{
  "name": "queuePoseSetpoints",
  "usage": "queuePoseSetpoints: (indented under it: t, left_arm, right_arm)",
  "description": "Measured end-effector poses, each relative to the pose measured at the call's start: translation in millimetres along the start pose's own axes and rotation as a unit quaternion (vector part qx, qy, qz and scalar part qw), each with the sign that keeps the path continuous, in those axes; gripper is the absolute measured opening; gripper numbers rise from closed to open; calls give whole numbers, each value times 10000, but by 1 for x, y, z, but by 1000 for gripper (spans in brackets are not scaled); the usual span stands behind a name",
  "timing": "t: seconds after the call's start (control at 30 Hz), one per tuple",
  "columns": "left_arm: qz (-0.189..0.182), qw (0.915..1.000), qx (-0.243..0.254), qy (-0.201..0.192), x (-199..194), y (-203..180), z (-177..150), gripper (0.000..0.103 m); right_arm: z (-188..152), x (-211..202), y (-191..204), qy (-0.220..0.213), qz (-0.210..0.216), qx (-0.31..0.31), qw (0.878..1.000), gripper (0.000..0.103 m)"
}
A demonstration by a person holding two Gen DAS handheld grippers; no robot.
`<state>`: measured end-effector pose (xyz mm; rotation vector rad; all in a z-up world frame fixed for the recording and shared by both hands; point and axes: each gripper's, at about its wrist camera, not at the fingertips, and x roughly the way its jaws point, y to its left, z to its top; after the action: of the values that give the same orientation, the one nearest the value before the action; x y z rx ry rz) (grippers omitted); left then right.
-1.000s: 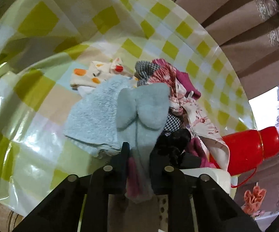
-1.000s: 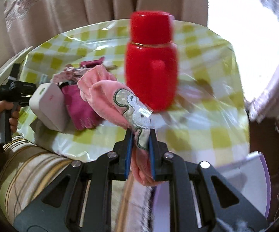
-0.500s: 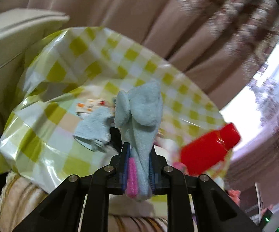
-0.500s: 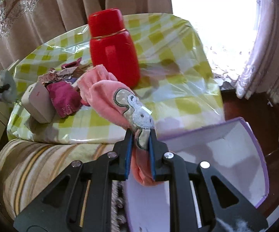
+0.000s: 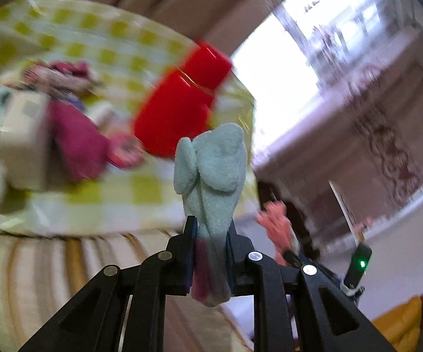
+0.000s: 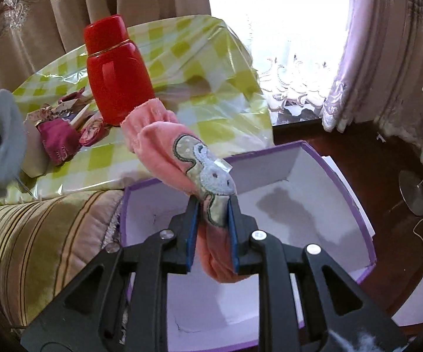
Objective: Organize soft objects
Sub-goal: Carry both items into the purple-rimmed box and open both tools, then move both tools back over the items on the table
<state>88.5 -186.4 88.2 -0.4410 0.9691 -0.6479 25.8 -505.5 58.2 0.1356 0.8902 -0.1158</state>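
Pink sock between opening right hand-held gripper jaws, above purple box.

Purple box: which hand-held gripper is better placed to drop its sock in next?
Right. The right hand-held gripper hangs directly over the open purple box, jaws opening around the pink sock. The left hand-held gripper clamps the blue sock by the table edge; its view shows no box.

Pink sock, pale blue sock, red flask, purple-rimmed white box.
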Motion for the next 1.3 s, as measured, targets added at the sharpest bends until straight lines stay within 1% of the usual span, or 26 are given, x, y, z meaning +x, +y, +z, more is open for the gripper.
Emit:
queuePoseSetpoints:
  t: [0.1,0.13,0.17,0.2,0.23,0.27,0.3,0.37,0.4,0.43,0.53,0.63,0.67,0.7,0.77,0.87,0.97,1.07,1.17,1.23,1.3]
  left_arm:
    - [-200,9989,153,386,24,-21,-12,18]
    - [-270,9982,191,503,30,-28,-17,18]
    - [-345,9971,213,638,39,-36,-24,23]
    - [-395,9963,217,738,45,-42,-29,30]
    - [-427,9953,214,844,50,-47,-33,33]
    - [-461,9944,238,924,55,-53,-37,39]
    - [-475,9939,268,956,57,-55,-38,43]
    - [-458,9932,359,1004,60,-60,-42,49]
    - [-440,9932,375,1014,59,-60,-43,51]
    - [-397,9934,373,1008,57,-59,-43,52]
    - [-200,9951,377,889,53,-54,-43,52]
    - [23,9960,589,672,40,-46,-41,52]
    - [73,9960,646,611,38,-45,-40,54]
    - [121,9961,702,528,32,-42,-41,57]
    - [245,9959,774,399,23,-34,-41,59]
    - [544,9951,783,276,7,-16,-45,60]
    - [877,9942,594,181,-11,8,-48,60]
    - [1064,9938,334,12,-33,36,-48,60]
    - [1368,9901,231,-212,-53,59,-48,60]
    - [1536,9876,135,-301,-65,73,-48,60]
    - [1683,9850,27,-385,-77,87,-48,60]
  right_arm:
    - [-6,-3,-11,2,-19,97,10000,31]
    - [-7,-4,-14,-4,-27,138,9999,35]
    - [-8,-4,-16,-11,-46,176,9998,44]
    - [-9,-5,-19,-17,-67,202,9998,50]
    - [-10,-5,-21,-26,-99,233,9997,60]
    - [-11,-4,-23,-39,-118,259,9996,64]
    - [-11,-5,-24,-62,-131,291,9995,65]
    - [-12,-7,-26,-133,-97,334,9993,68]
    - [-13,-8,-26,-157,-90,341,9993,68]
    - [-13,-8,-26,-184,-89,347,9992,69]
    - [-14,-10,-27,-286,-34,399,9988,69]
    - [-13,-12,-25,-425,102,450,9980,69]
    - [-13,-13,-23,-469,108,430,9979,69]
    - [-13,-14,-20,-552,121,377,9977,69]
    - [-12,-16,-14,-673,175,256,9972,71]
    - [-11,-21,-1,-877,247,-18,9958,75]
    - [-10,-19,11,-806,334,-152,9961,77]
    - [-6,-16,18,-616,440,11,9971,77]
    - [-3,-14,25,-477,589,107,9971,77]
    - [0,-11,35,-326,657,0,9973,77]
    - [1,-11,46,-341,793,-162,9961,77]
